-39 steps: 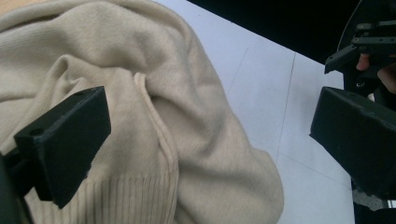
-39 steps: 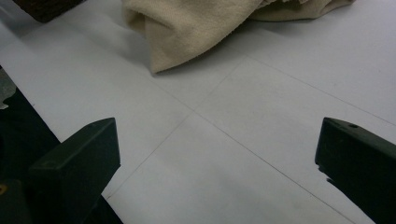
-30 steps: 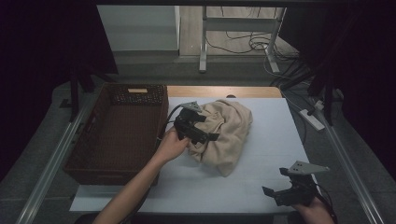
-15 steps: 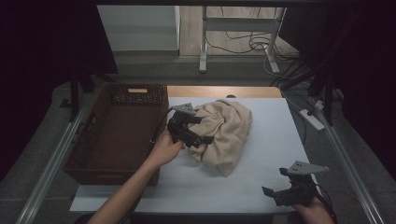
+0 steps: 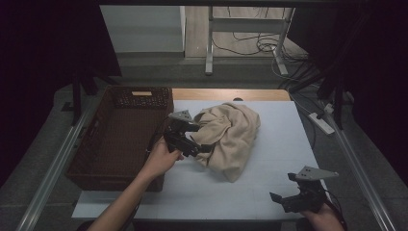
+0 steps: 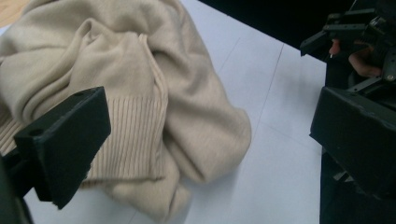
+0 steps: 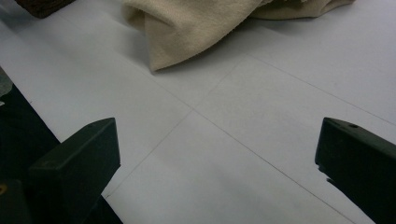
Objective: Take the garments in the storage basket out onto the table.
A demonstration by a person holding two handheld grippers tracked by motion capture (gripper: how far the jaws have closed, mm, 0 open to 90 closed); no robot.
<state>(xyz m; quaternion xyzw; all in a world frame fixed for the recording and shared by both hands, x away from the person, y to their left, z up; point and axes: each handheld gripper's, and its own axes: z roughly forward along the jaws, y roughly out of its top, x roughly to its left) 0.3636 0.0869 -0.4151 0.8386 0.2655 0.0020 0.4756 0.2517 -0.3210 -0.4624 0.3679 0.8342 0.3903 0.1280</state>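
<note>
White bench (image 5: 269,183) carries a brown wicker basket (image 5: 120,139) at left and a crumpled beige sweater (image 5: 231,134) mid-surface. Left tool (image 5: 185,139) gapes wide, empty, against the sweater's left edge; right tool (image 5: 300,195) hovers wide open near the front corner.

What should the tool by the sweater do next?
Probably ease the left tool forward and shut it on the ribbed cuff of the beige sweater: its jaws stand open at the cloth's edge, gripping nothing, and the wicker basket waits beside it.
</note>
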